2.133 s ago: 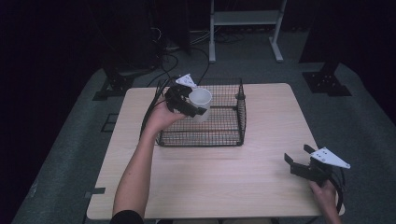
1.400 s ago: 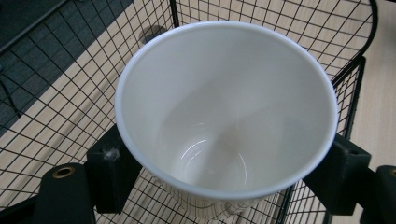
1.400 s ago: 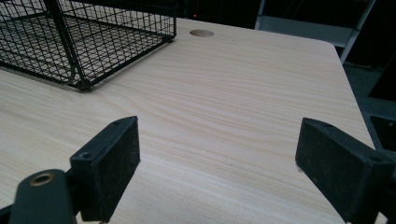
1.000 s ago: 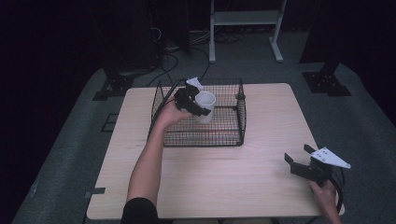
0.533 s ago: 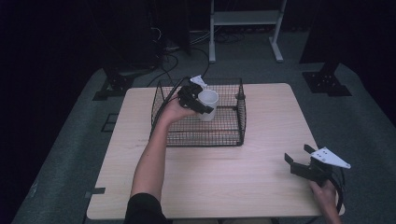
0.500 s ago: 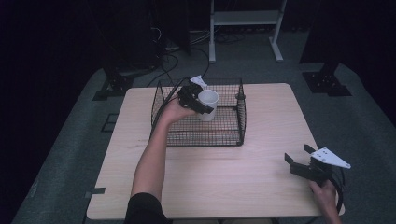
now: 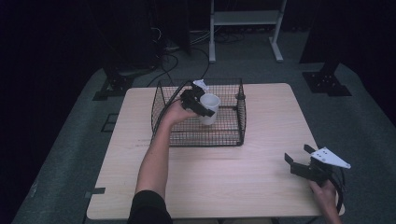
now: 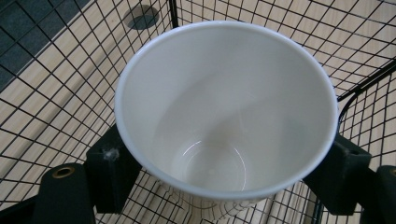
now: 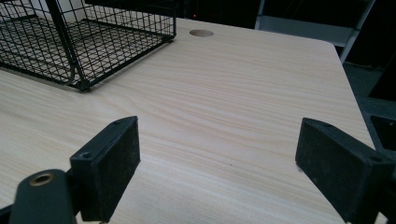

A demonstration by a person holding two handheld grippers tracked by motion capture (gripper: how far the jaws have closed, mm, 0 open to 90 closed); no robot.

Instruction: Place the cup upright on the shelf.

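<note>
Here the desk [image 7: 261, 182] carries a wire basket [image 7: 233, 135], and the left gripper [image 7: 201, 105] hangs over it, fingers [image 8: 109, 172] pinching a white cup [image 7: 208, 109] upright above the mesh floor. The step looks like placing the cup inside; next it likely needs lowering, then releasing. The right gripper [image 7: 299, 161] rests near the desk's corner, fingers spread, empty.

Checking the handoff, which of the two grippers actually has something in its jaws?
The left gripper: its jaws clamp the white cup over the wire basket. The right gripper stands open over bare table.
</note>
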